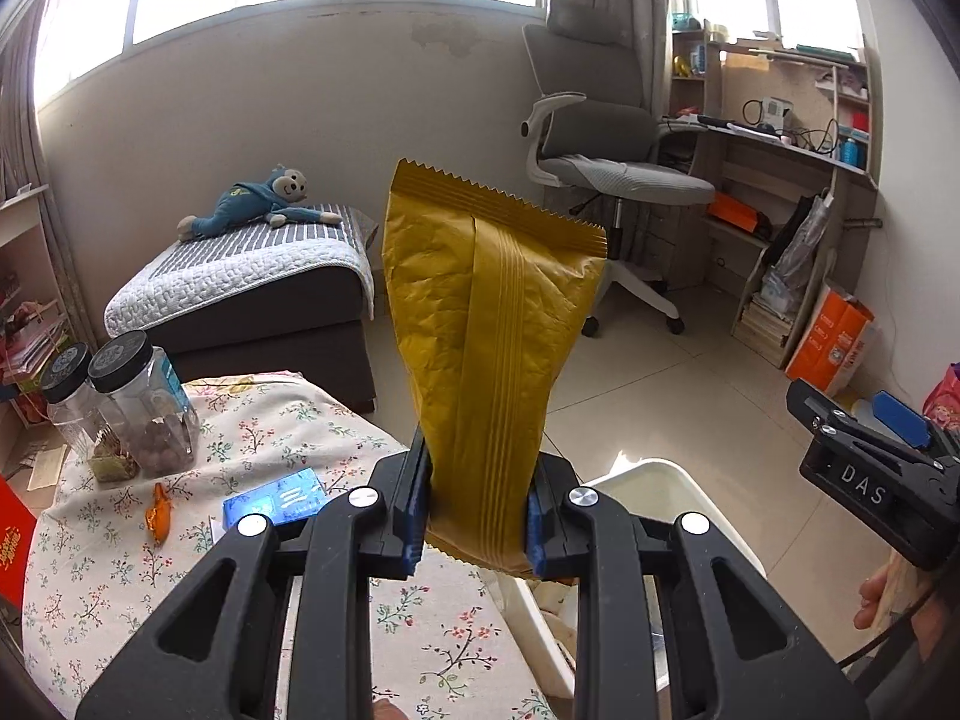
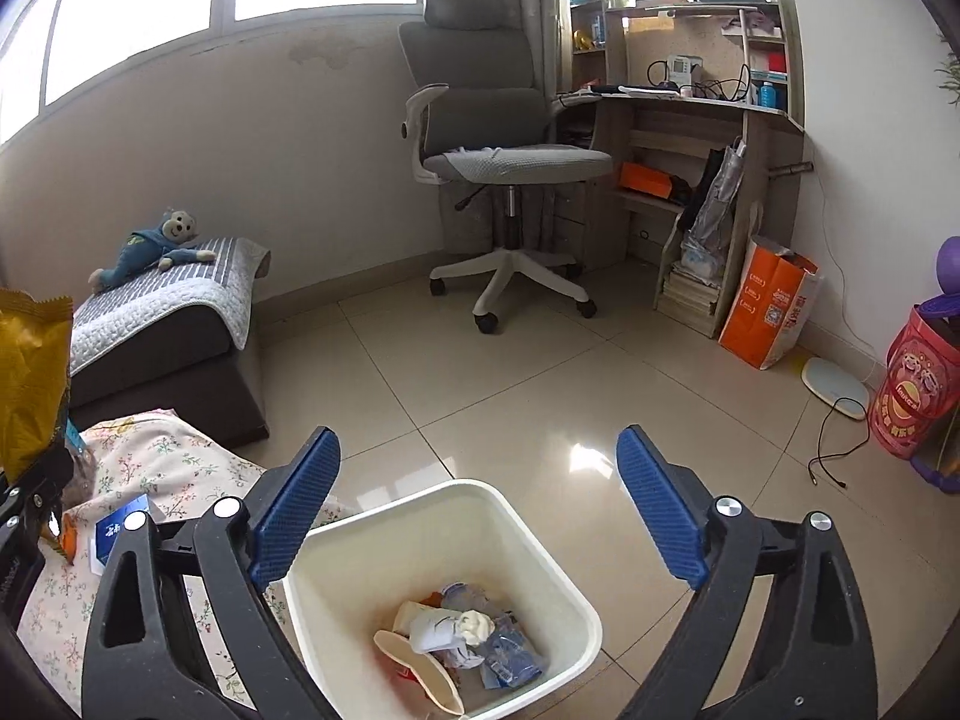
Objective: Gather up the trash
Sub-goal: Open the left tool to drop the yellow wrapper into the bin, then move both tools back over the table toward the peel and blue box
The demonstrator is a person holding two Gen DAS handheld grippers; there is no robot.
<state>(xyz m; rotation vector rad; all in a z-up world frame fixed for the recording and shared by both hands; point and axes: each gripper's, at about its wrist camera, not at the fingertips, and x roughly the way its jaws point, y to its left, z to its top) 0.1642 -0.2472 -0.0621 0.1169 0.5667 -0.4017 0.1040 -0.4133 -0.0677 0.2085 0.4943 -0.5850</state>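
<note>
Wrapper, light and crinkly, pinched at its bottom edge in my left hand-held gripper; right hand-held gripper gapes empty over the bin.

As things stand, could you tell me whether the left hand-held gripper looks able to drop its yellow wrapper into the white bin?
Probably yes. The left hand-held gripper is shut on the yellow wrapper, the white bin stands open-topped beside the table, and the right hand-held gripper, jaws open and empty, hangs above it and may need to move aside.
</note>
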